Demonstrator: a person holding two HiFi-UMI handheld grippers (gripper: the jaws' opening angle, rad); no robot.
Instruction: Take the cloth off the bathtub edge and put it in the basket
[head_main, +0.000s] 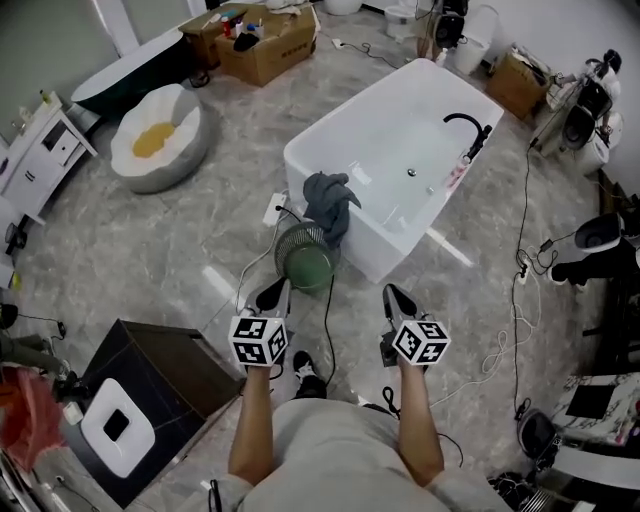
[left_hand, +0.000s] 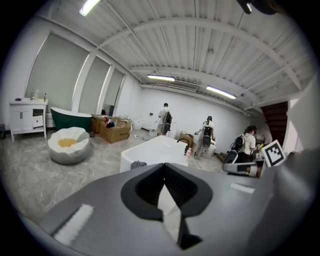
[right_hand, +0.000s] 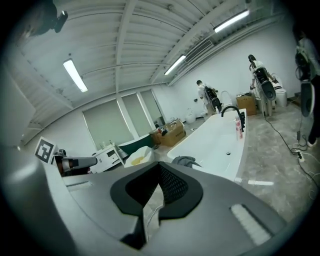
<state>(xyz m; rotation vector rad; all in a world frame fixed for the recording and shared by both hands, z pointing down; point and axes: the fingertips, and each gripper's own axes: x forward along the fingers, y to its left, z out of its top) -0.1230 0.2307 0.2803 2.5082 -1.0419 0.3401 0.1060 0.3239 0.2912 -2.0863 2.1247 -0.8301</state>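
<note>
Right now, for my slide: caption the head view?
Left gripper and right gripper, shut and empty, face the bathtub; grey cloth draped on its edge by the basket.

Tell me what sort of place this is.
Probably a warehouse-like studio staged as a bathroom: a freestanding bathtub standing in the open, cardboard boxes, loose cables, and a ribbed industrial ceiling with strip lights.

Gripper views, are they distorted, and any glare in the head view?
Left gripper view: strong fisheye, dark corners, bowed ceiling beams. Right gripper view: same, room tilted. Head view: even light, pale glare streaks on the floor near the bathtub.
</note>
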